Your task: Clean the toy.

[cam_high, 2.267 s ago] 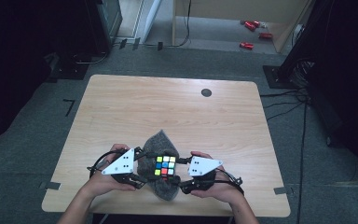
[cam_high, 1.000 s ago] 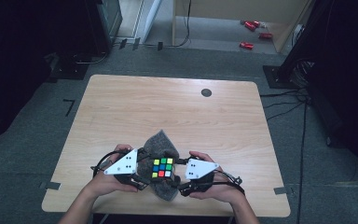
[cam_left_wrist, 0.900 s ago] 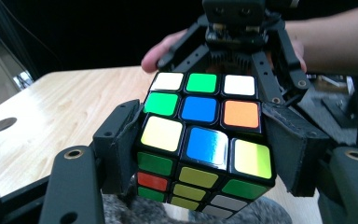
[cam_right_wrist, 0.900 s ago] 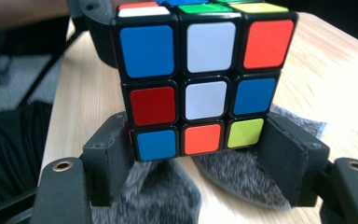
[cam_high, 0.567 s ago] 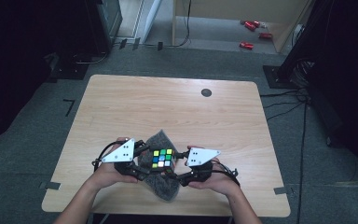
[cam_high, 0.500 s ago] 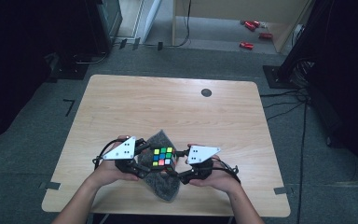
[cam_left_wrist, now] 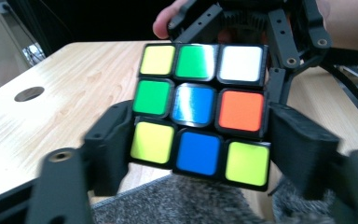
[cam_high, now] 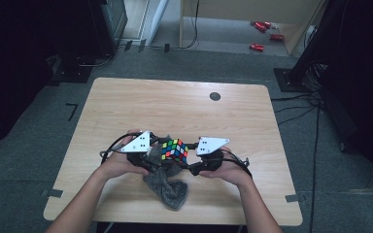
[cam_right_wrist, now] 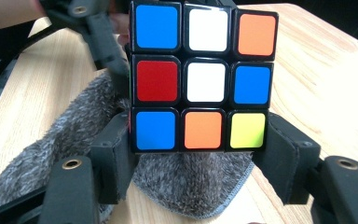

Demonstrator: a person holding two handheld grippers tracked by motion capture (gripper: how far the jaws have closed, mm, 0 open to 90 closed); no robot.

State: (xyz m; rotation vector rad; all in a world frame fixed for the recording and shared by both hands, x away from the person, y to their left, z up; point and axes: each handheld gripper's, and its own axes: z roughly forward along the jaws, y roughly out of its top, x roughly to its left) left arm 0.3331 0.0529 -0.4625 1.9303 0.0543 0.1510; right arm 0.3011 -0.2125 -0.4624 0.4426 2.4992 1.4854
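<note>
- The cube (cam_high: 175,150) is held above the cloth (cam_high: 166,187), near the front edge of the table (cam_high: 126,102), between the two tools; its lower layer is clamped from both sides
- The left tool (cam_left_wrist: 200,154) is closed on the cube's bottom row, a pad pressed on each side; its jaws have just been opening slightly, the cube between them
- The right tool (cam_right_wrist: 198,140) is closed on the bottom row likewise; its jaws have been closing, the cube between them
- The cloth is seen crumpled under the cube, grey and fuzzy; a dark round hole (cam_high: 215,96) is set in the far part of the table
</note>
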